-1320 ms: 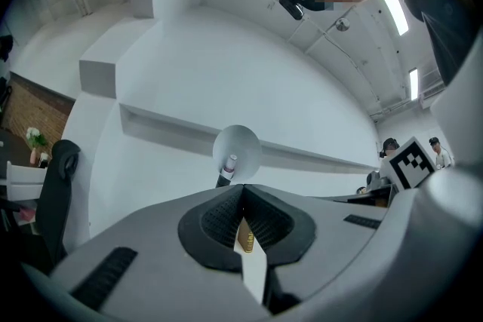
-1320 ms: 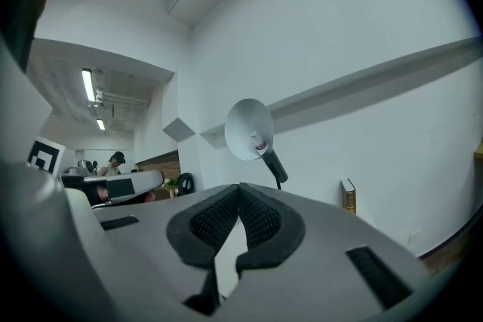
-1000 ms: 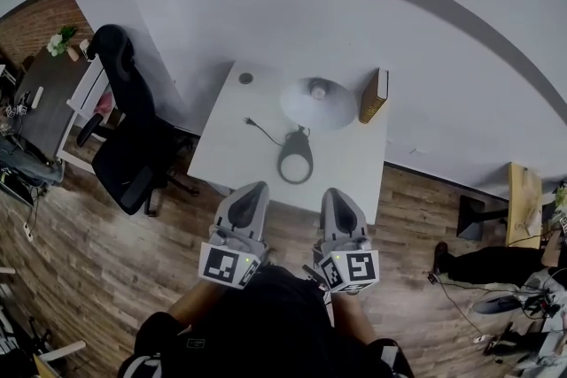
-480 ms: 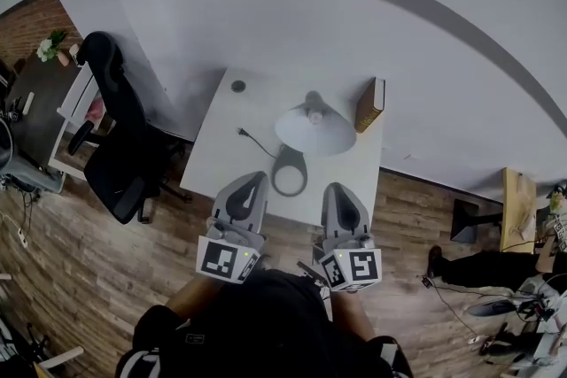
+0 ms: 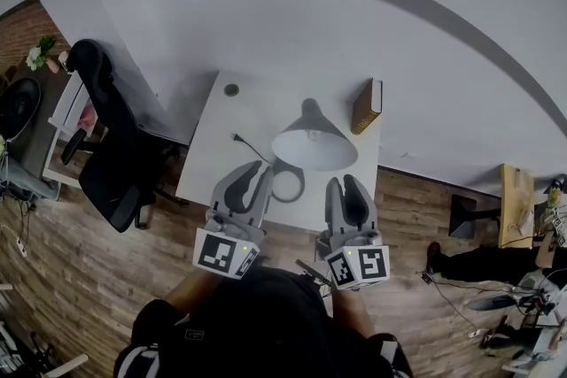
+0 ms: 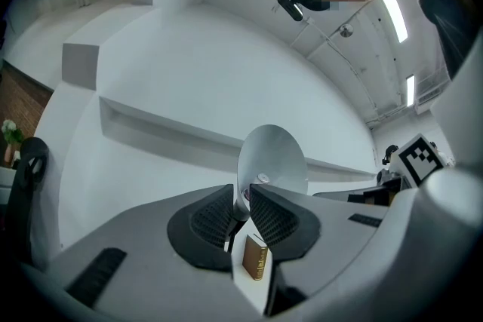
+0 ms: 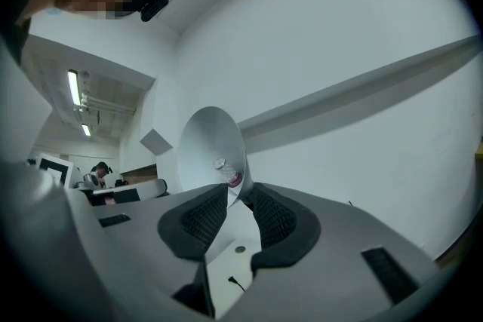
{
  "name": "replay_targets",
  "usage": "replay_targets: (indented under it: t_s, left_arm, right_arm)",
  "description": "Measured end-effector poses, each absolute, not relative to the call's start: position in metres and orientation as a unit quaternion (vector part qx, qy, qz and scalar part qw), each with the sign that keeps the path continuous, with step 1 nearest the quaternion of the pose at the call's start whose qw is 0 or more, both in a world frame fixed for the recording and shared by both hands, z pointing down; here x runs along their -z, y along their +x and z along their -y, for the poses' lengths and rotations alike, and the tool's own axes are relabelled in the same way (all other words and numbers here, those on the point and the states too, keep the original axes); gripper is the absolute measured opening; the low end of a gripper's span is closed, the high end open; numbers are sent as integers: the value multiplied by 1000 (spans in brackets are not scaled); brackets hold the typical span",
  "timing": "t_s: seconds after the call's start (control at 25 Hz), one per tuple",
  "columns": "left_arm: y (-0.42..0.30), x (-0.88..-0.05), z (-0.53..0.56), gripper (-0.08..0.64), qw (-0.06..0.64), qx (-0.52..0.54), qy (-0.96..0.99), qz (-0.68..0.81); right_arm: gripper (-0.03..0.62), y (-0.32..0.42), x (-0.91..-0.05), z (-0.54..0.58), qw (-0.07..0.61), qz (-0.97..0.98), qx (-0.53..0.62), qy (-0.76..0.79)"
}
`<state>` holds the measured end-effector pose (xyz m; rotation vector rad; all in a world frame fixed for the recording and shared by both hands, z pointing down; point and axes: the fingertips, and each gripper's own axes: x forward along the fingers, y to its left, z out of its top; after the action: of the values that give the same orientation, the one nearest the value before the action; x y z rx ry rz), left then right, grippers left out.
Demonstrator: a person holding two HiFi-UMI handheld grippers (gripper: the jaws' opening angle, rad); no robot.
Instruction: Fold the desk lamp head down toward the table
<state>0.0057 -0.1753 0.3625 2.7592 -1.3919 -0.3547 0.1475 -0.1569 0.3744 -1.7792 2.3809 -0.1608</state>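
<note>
Both hand-held grippers have come forward since the earlier frames and now reach over the near edge of the desk [image 5: 217, 155], closer to the desk lamp [image 5: 314, 142]; their jaws, shut a moment ago, are parting. The left hand-held gripper [image 5: 260, 171] shows only a narrow slit between its pads, its jaws opening, with nothing pinched there; through the gap its own view shows the lamp's shade [image 6: 272, 154] farther off and a brown book [image 6: 255, 259] on the desk. The right hand-held gripper [image 5: 347, 183] stands wider, its jaws opening too, and grips nothing; in its view the shade and the bulb [image 7: 220, 164] rise just beyond its tips, and whether they touch the shade I cannot tell. The lamp stands close to the near edge of the desk, about midway along it; its ring base [image 5: 285, 183] lies flat between the two grippers, and the white shade is raised above it, its open mouth turned toward the person. The black plug [image 5: 237, 138] of the cord lies left of the base; the book stands upright at the right edge near the far right corner; a round hole [image 5: 231, 89] sits near the far left corner; a black office chair [image 5: 111, 164] stands on the wood floor [image 5: 80, 270] off the desk's left edge.
</note>
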Motion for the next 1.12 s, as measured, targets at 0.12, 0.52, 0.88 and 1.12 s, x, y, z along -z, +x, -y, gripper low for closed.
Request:
replay_targets:
  t_s: [0.12, 0.52, 0.88, 1.12]
  left_arm:
    - [11, -364, 185, 107, 17, 106, 893, 438]
    - [26, -354, 208, 130, 14, 107, 902, 419]
    - [35, -355, 216, 99, 10, 97, 905, 415]
    - [34, -359, 212, 66, 10, 98, 907, 410]
  right_arm:
    - [112, 148, -372, 163, 87, -795, 54, -597]
    - [115, 152, -370, 181, 98, -795, 59, -596]
    - [68, 146, -371, 188, 100, -803, 64, -584]
    - [44, 143, -373, 186, 101, -802, 69, -584]
